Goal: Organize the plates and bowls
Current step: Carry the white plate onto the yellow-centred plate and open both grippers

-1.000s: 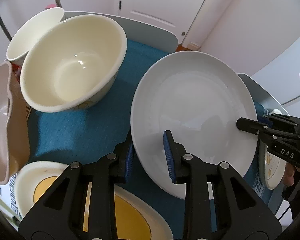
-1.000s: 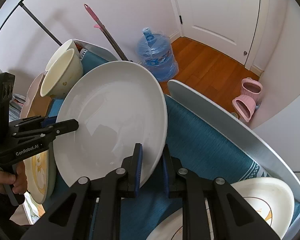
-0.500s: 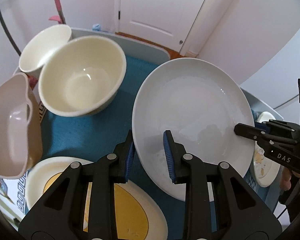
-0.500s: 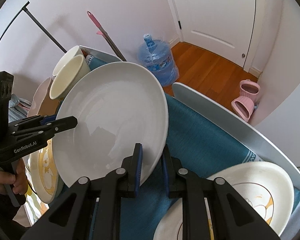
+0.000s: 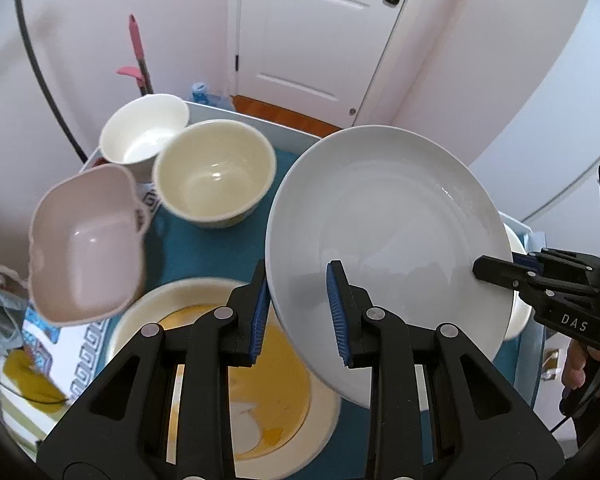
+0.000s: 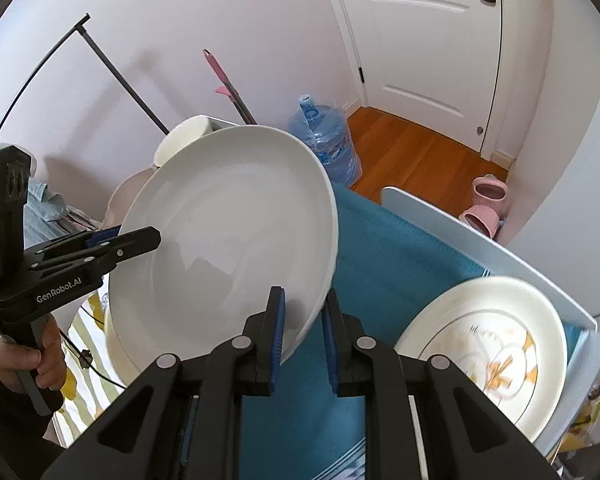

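A large white plate (image 5: 388, 240) hangs tilted above the table, gripped at two sides of its rim. My left gripper (image 5: 298, 306) is shut on its near-left rim, blue pads on either face. My right gripper (image 6: 302, 328) is shut on the opposite rim of the same white plate (image 6: 228, 240). Each gripper shows in the other's view: the right gripper (image 5: 496, 272) and the left gripper (image 6: 140, 240). Below sit a cream bowl (image 5: 214, 172), a white bowl (image 5: 144, 132), a pink squarish bowl (image 5: 86, 240) and a yellow-centred plate (image 5: 284, 380).
A flower-patterned plate (image 6: 488, 352) lies on the teal cloth (image 6: 400, 248) near the table's raised pale edge (image 6: 480, 240). On the floor beyond stand a water bottle (image 6: 324, 140) and pink slippers (image 6: 488, 196). A person's hand (image 6: 40, 360) holds the left gripper's handle.
Both grippers have risen with the white plate held between them. The bowls and plates on the table now look smaller and farther below.
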{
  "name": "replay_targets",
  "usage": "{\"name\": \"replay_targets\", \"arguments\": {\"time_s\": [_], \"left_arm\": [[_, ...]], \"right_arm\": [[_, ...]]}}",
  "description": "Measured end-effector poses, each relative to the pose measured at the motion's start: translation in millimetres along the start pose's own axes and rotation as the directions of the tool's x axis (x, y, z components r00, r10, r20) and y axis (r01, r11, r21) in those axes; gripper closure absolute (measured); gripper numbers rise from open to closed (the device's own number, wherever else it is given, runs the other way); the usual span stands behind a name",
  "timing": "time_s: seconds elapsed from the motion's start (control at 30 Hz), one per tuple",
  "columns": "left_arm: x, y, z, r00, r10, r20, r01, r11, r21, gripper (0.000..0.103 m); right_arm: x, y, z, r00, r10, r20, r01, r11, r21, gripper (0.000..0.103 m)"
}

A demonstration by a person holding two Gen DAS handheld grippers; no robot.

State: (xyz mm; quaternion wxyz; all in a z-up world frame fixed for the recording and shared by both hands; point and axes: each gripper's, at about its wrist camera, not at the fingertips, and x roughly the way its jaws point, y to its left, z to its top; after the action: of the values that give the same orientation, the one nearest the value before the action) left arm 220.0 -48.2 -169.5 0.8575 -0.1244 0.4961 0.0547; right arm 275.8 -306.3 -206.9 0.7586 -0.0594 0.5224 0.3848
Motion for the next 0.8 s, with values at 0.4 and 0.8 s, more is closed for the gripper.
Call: {"name": "replay_targets", "arguments": {"time_s": [0.4, 0.8], "left_arm": [[-23.0, 70.6, -41.8, 0.994, -0.058, -0.089, 0.071, 0.987, 0.143, 0.078], [11.9, 113.3, -80.3, 0.984, -0.074, -0.164, 0.114, 0.961, 0.25, 0.078]], "right_arm": [[15.1, 82.1, -58.4, 0.999, -0.042, 0.002, 0.041, 0.982, 0.182, 0.086], [58.2, 125.2, -88.7, 0.99, -0.137, -0.019, 0.137, 0.948, 0.286, 0.086]]}}
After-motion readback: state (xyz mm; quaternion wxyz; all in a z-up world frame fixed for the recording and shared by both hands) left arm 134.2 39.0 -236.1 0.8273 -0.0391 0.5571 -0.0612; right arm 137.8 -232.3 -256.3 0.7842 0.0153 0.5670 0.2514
